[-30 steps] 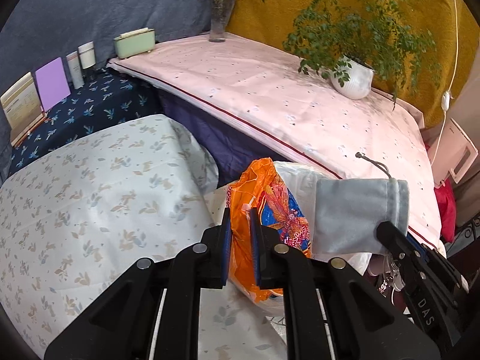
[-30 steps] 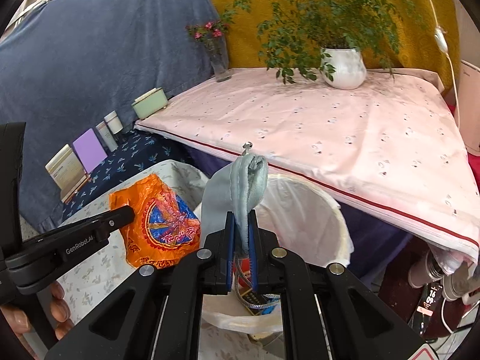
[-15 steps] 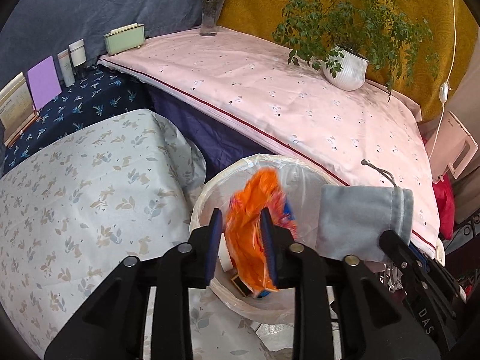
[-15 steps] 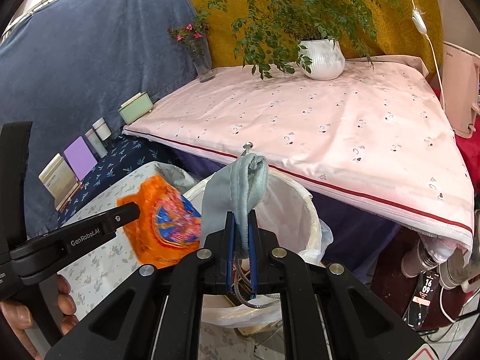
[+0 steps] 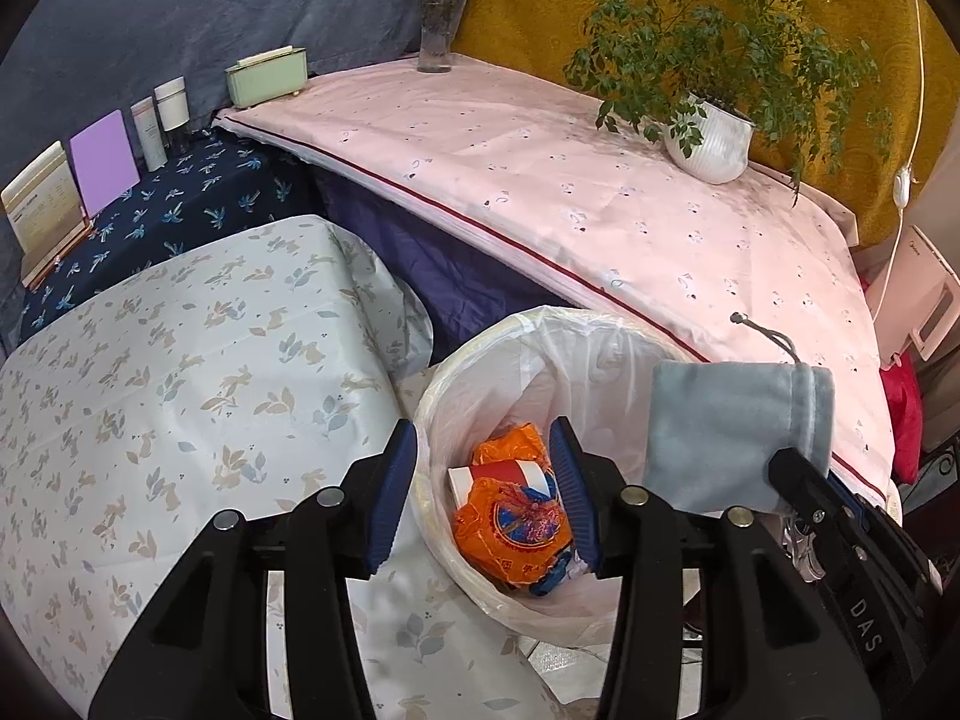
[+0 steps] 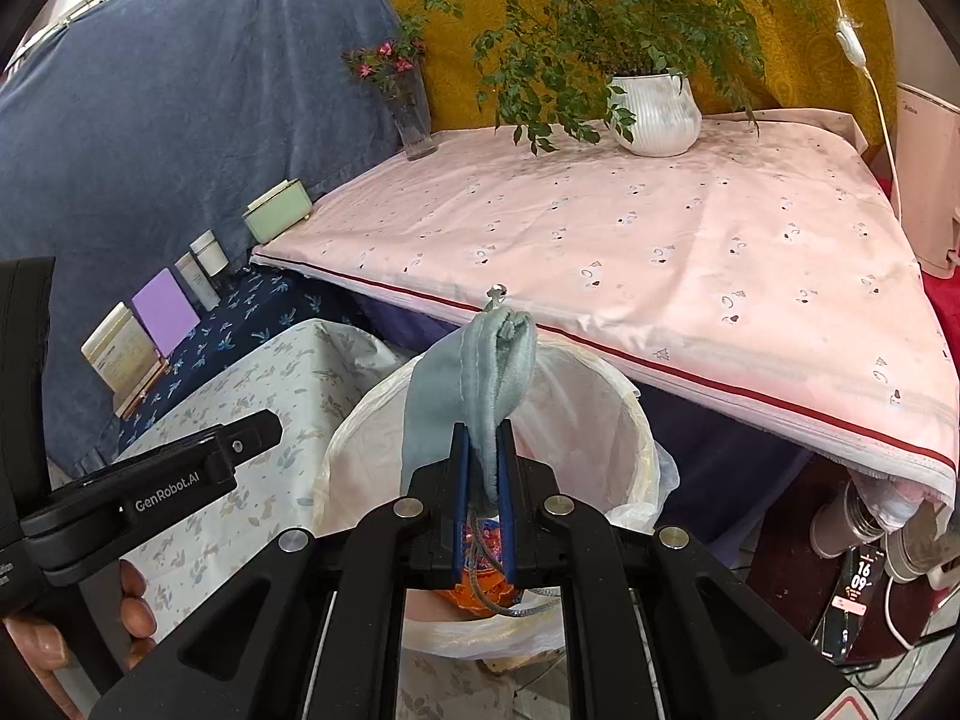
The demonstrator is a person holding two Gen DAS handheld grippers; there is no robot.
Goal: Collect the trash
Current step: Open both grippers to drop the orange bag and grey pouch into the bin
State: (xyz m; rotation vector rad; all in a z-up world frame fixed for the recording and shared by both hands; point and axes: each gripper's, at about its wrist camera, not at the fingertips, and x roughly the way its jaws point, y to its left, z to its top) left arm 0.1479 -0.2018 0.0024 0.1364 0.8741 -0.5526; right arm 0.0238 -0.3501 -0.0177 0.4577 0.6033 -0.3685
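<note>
The left tongs (image 5: 483, 495) hang over the white-lined trash bin (image 5: 462, 372) with the jaws apart and nothing between them; they have just been opening; the orange snack wrapper (image 5: 510, 525) lies down inside the bin, on top of a red and white box (image 5: 498, 474) that is partly covered. The right tongs (image 6: 483, 483) are clenched on a grey drawstring pouch (image 6: 474, 372), which stands up above the bin's mouth; its cord (image 6: 480, 570) hangs down behind the blue pads, and what is under it in the bin I cannot make out well.

Around the bin: a table with a pale leaf-printed cloth (image 5: 180, 372) is just beside it on the left; a table under a pink cloth with a red stripe (image 5: 600, 210) rises behind it, and its edge overhangs close to the bin's rim. On the pink cloth stand a white pot with a green plant (image 5: 714, 144) and a glass vase of pink flowers (image 5: 441, 30); a pale green box (image 5: 267, 75) sits at its far corner. On a dark blue cloth are a purple card (image 5: 105, 159), a cream booklet (image 5: 42, 204) and two small bottles (image 5: 159, 120).

In the right view a hand (image 6: 90, 618) is at the lower left, cut by the frame; a phone with a lit screen (image 6: 855, 594) lies low on the right, partly hidden.
</note>
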